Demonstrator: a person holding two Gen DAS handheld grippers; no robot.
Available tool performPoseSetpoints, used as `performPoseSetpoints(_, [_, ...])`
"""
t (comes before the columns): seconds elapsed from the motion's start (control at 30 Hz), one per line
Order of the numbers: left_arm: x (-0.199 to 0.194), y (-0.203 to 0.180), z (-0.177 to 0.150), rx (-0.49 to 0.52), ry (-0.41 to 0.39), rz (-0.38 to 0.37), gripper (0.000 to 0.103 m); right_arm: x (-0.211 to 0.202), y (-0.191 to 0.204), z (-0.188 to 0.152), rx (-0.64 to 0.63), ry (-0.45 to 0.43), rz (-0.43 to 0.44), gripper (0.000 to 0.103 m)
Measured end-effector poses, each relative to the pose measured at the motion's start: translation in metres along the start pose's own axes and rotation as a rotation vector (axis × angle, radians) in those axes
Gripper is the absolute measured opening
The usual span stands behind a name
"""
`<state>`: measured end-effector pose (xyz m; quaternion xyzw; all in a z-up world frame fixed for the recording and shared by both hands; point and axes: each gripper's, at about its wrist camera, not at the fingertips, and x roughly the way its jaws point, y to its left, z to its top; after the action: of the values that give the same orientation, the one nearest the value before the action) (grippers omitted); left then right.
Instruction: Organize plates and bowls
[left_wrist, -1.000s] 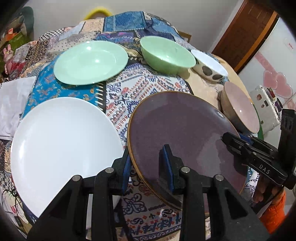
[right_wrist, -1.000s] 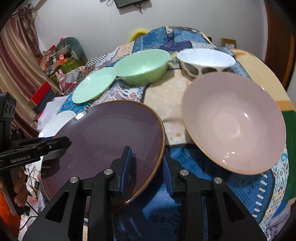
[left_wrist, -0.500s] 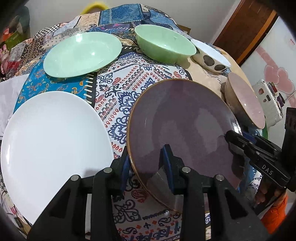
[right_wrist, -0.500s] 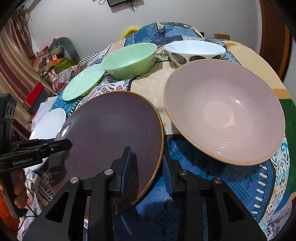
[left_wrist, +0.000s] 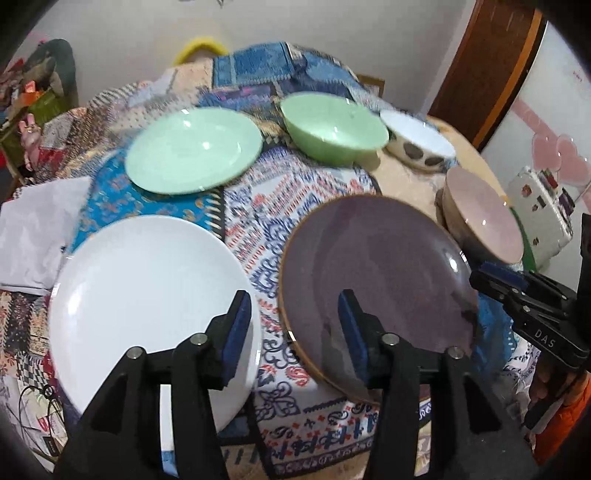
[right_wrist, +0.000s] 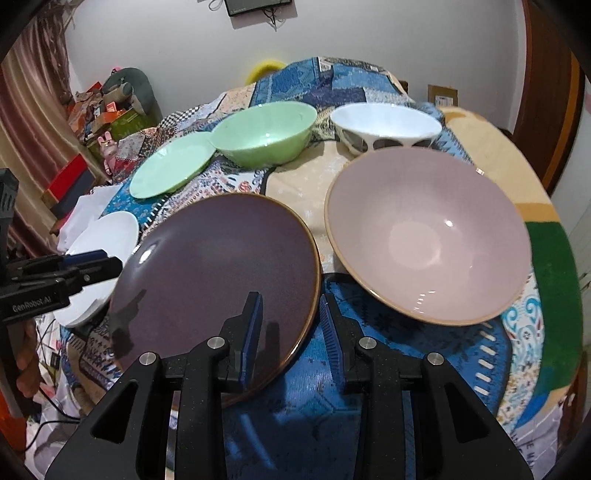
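A dark purple plate (left_wrist: 373, 266) (right_wrist: 218, 262) lies on the patterned cloth. My left gripper (left_wrist: 293, 332) is open, its jaws spread astride the gap between the purple plate and a white plate (left_wrist: 147, 295). My right gripper (right_wrist: 290, 328) is open, its jaws on either side of the purple plate's right rim without closing on it. A pink bowl (right_wrist: 424, 229) (left_wrist: 484, 218) sits to the right. A green plate (left_wrist: 192, 147) (right_wrist: 170, 168), a green bowl (left_wrist: 332, 129) (right_wrist: 266, 133) and a white spotted bowl (left_wrist: 417, 142) (right_wrist: 384, 125) stand further back.
The table (right_wrist: 480, 155) has a patchwork cloth and drops off at the front and right. White paper (left_wrist: 33, 229) lies at the left. Clutter and a curtain (right_wrist: 22, 110) stand beyond the left side; a door (left_wrist: 484, 66) is at the back right.
Both grippers have opened and let go of the purple plate's rim. The left gripper has pulled back and up, so the plate now rests on the cloth.
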<state>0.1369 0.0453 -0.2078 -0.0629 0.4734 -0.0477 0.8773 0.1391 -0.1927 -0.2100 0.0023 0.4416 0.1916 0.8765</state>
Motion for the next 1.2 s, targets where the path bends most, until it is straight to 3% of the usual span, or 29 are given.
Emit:
performPoseSetpoints(0.23, [-0.043,0.020,0.001,-0.017,-0.100,0.077,0.066,-0.019,0.020,0.015,-0.032,-0.060,0.037,0.030])
performPoseSetpoints(0.47, [-0.067,0.051,-0.005,-0.051,-0.130,0.146,0.072,-0.021,0.053,0.035,-0.103,-0.110,0.077,0.040])
performPoseSetpoints(0.67, [-0.069,0.082,-0.015,-0.101,-0.121,0.194,0.080,-0.009,0.087,0.046,-0.162,-0.118,0.122,0.048])
performPoseSetpoints(1.2, [-0.040,0.155,-0.043,-0.214,-0.025,0.240,0.080,0.061,0.148,0.057,-0.267,0.023,0.201,0.050])
